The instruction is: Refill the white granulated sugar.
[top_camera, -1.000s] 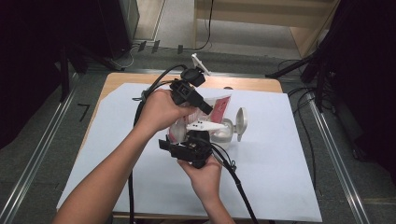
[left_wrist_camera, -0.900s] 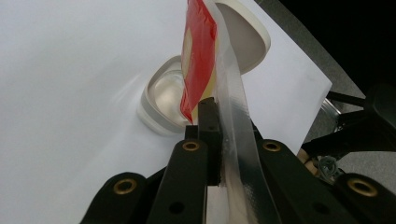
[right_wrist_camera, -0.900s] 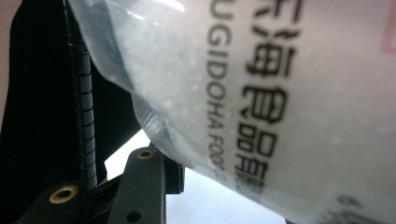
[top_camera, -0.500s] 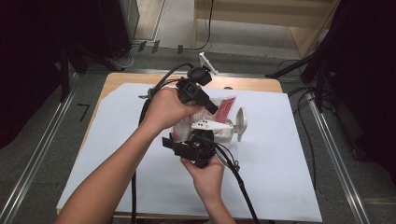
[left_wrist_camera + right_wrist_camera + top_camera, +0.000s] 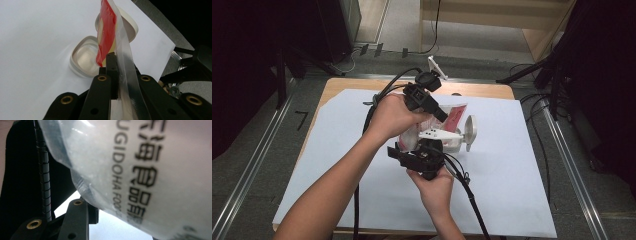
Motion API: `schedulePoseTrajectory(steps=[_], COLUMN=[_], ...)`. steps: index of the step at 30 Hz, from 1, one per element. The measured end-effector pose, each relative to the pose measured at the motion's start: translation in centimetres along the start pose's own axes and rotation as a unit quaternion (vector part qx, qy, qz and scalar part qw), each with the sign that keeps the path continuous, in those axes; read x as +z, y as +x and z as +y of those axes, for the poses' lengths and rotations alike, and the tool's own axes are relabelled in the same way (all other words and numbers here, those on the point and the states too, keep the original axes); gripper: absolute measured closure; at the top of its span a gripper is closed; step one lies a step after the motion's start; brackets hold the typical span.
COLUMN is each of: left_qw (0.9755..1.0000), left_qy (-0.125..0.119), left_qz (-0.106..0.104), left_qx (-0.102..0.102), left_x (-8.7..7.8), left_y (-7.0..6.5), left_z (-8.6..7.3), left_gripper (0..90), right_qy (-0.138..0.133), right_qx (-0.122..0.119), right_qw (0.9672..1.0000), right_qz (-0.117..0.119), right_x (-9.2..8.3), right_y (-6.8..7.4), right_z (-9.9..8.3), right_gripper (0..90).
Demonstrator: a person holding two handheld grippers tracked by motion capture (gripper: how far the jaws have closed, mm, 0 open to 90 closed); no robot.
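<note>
From the high view, both hands are bunched up over the middle of the white sheet (image 5: 512, 190) that covers the table; the left gripper (image 5: 443, 117) comes in from above-left and angles down toward a red and clear packet (image 5: 455, 116); the right gripper (image 5: 424, 152) sits just below it, pointing up at the same packet; right beside them there's a clear container (image 5: 452, 144) with its round lid (image 5: 470, 131) standing up on edge to the right; cables trail off both grippers.

Left gripper view: the 2 black jaws are pinched shut on the clear sealed edge of the packet (image 5: 110, 35), which stands up from the jaws with the red part on top; below it on the sheet (image 5: 37, 50) is the open container (image 5: 83, 61), and the lid (image 5: 131, 27) peeks out behind the packet.

Right gripper view: super close up; a clear plastic bag with black printed lettering (image 5: 140, 175) takes up most of the frame, pressed against 1 jaw at the bottom; the other jaw is hidden, so I can't tell if this one is actually clamping it or just resting against it.
</note>
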State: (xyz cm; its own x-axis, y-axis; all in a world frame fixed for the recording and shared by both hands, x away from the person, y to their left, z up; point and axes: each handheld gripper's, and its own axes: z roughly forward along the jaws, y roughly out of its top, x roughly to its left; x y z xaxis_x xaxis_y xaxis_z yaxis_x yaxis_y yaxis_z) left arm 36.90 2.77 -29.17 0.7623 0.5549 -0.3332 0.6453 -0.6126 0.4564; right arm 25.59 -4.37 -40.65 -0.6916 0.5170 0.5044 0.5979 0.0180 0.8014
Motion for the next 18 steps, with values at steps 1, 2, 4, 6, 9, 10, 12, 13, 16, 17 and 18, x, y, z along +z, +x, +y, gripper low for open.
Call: schedulePoseTrajectory(steps=[1,2,4,6,9,10,12,13,16,17,18], left_qw=[1.0000,1.0000,1.0000,1.0000,1.0000,1.0000,1.0000,1.0000,1.0000,1.0000,1.0000], left_qy=[0.000,0.000,0.000,-0.001,0.000,0.000,0.001,0.000,0.001,0.001,0.002], left_qz=[0.000,0.000,0.000,0.002,0.002,0.003,0.004,0.004,0.004,0.004,0.004], left_qx=[-0.001,0.000,0.000,0.000,0.000,0.001,0.001,0.001,0.003,0.004,0.004], left_x=[0.00,0.00,0.00,0.01,-0.01,-0.01,0.00,0.00,0.00,0.00,-0.03], left_y=[-0.01,-0.01,-0.04,-0.11,-0.14,-0.13,-0.14,-0.16,-0.18,-0.18,-0.15], left_z=[0.00,0.01,0.02,0.03,0.05,0.05,0.09,0.12,0.15,0.14,0.12], left_gripper=[87.2,87.2,87.2,87.2,87.2,87.2,87.2,87.2,87.1,87.1,87.1], right_qy=[0.000,-0.001,-0.001,-0.001,-0.001,-0.001,-0.001,-0.001,-0.002,-0.002,-0.002], right_qx=[0.000,0.000,0.000,0.000,0.001,0.001,0.001,0.002,0.001,0.000,-0.001], right_qw=[1.0000,1.0000,1.0000,1.0000,1.0000,1.0000,1.0000,1.0000,1.0000,1.0000,1.0000], right_qz=[0.000,-0.002,-0.001,0.000,0.001,0.001,0.002,0.003,0.004,0.004,0.003], right_x=[0.02,0.04,0.03,0.00,-0.01,-0.01,-0.01,-0.01,0.01,0.01,0.03], right_y=[0.00,0.01,0.01,0.00,0.01,0.00,-0.03,-0.03,-0.04,-0.04,-0.05], right_z=[0.00,0.00,0.00,0.01,0.02,0.03,0.05,0.07,0.09,0.08,0.07], right_gripper=[62.8,62.8,62.9,62.9,62.9,62.9,62.8,62.9,62.8,62.8,62.8])
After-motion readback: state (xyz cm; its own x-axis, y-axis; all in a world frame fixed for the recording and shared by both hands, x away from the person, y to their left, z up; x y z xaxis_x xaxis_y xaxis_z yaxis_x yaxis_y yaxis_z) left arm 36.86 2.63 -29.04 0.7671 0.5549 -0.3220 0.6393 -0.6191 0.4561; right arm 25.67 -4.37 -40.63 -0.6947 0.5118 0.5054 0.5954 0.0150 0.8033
